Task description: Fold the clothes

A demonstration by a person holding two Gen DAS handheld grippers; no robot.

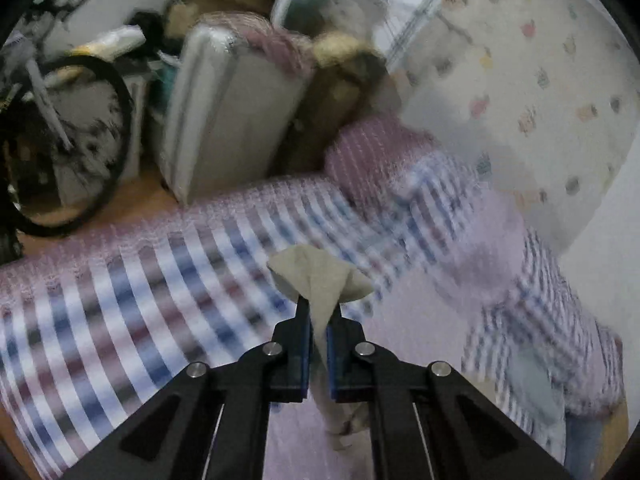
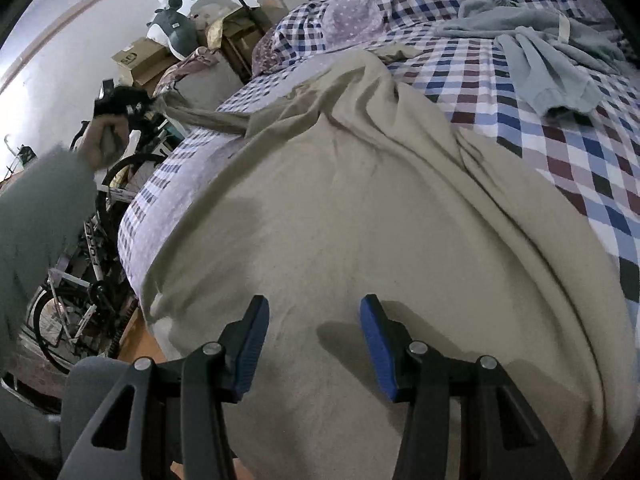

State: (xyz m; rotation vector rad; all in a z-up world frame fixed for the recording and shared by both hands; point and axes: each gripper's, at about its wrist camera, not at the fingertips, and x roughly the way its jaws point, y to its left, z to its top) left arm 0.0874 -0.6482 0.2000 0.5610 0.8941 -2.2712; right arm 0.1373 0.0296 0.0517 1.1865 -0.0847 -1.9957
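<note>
1. Readable writing is scarce. In the right wrist view the white bicycle (image 2: 86, 240) at 9 o'clock carries dark lettering on its frame, too skewed to read. The cardboard box (image 2: 138, 58) at 10 o'clock bears a small dark printed mark, also illegible. The left wrist view is too smeared to read anything.

2. The beige garment (image 2: 360, 220) is a large plain piece of cloth, matte and softly creased, with long folds running from 12 o'clock down toward 4 o'clock in the right wrist view. It lies spread over the near part of the checked bed cover (image 2: 560, 152) and fills the middle of that view.

3. One end of the garment is drawn into a taut, twisted strand toward 10 o'clock, lifted off the bed up to the left gripper (image 2: 120, 106), which a person's hand (image 2: 106, 140) holds; a grey sleeve (image 2: 36, 216) shows at 9 o'clock.

4. In the left wrist view the left gripper (image 1: 319, 308) is clenched on that beige cloth: a pinched tuft (image 1: 320, 276) fans out just past the fingertips at the centre, and the rest hangs down between the fingers toward 6 o'clock.

5. The right gripper (image 2: 314, 308) is released, its blue pads (image 2: 376, 344) standing well apart with nothing between them, low over the beige cloth at 6 o'clock. Whether the tips touch the fabric cannot be told.

6. A grey-blue garment (image 2: 540, 60) lies crumpled on the bed cover at 1 o'clock, apart from the beige one.
</note>
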